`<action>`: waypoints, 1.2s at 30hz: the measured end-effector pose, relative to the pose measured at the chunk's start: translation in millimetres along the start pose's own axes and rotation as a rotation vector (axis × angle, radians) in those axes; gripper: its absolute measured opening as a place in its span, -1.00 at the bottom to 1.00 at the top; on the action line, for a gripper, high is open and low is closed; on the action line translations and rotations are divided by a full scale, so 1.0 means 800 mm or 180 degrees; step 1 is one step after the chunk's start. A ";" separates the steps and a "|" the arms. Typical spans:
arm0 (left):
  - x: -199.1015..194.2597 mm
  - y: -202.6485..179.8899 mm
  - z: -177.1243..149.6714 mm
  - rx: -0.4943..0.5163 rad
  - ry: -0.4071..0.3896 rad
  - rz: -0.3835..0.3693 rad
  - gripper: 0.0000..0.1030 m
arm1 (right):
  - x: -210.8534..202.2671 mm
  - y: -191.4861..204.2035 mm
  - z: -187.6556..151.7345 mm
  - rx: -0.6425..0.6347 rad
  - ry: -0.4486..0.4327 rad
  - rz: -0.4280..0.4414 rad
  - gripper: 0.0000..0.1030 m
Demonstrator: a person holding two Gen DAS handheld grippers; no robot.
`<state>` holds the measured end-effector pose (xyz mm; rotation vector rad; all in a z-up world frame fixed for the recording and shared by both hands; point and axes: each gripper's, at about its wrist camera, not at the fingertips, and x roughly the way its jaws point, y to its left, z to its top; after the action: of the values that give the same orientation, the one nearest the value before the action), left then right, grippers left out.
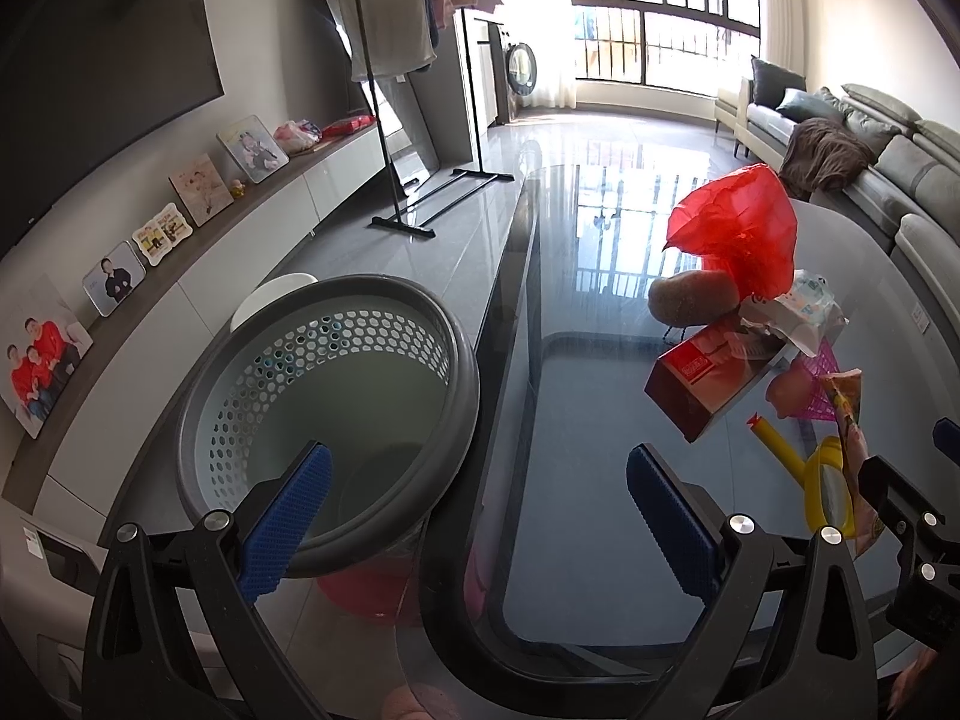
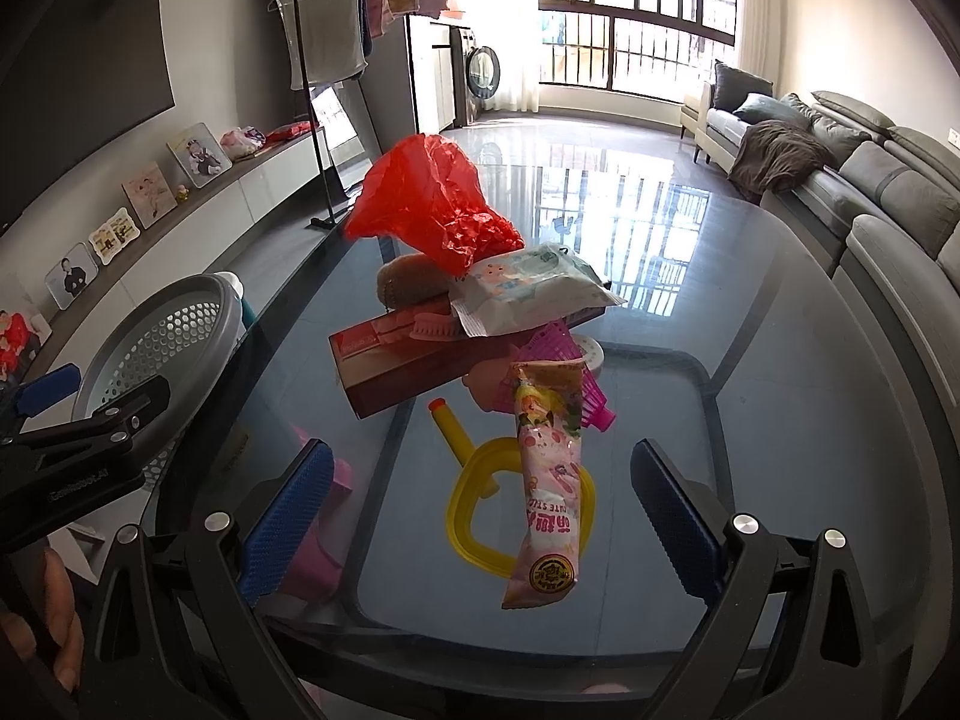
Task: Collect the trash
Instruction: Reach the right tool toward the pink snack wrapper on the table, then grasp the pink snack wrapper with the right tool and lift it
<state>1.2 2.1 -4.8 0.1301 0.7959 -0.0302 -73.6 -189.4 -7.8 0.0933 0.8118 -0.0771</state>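
Note:
A pile of trash lies on the glass table (image 2: 750,324): a red plastic bag (image 2: 432,204), a wipes packet (image 2: 528,288), a red box (image 2: 408,360), a pink snack wrapper (image 2: 549,480) and a yellow scoop (image 2: 474,516). The pile also shows in the left wrist view, with the red bag (image 1: 738,228) and red box (image 1: 702,384). A grey perforated bin (image 1: 324,414) stands left of the table. My left gripper (image 1: 480,516) is open and empty by the bin's rim. My right gripper (image 2: 486,516) is open, with the wrapper between its fingers, untouched.
A clothes rack (image 1: 414,120) stands on the floor beyond the bin. A low cabinet with photo frames (image 1: 198,192) runs along the left wall. A grey sofa (image 2: 870,192) is on the right. A pink basket (image 2: 564,372) and brown object (image 2: 408,282) sit in the pile.

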 end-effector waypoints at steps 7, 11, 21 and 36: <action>0.007 -0.008 -0.006 0.0036 0.0077 -0.0059 0.88 | 0.007 -0.016 -0.008 0.0034 0.0039 0.0062 0.84; 0.011 -0.014 -0.008 0.0061 0.0112 -0.0080 0.88 | 0.014 -0.034 -0.014 0.0160 0.0122 0.0076 0.84; 0.020 -0.027 -0.012 0.0084 0.0184 -0.0216 0.88 | 0.042 -0.062 -0.017 0.0262 0.0277 -0.0062 0.84; 0.024 -0.045 -0.013 0.0184 0.0229 -0.0275 0.88 | 0.071 -0.044 -0.017 0.0057 0.0452 -0.0203 0.37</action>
<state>4.4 -31.8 -29.4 0.1523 0.8726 -0.1309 -48.4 -224.7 -60.5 0.0905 0.9562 -0.1393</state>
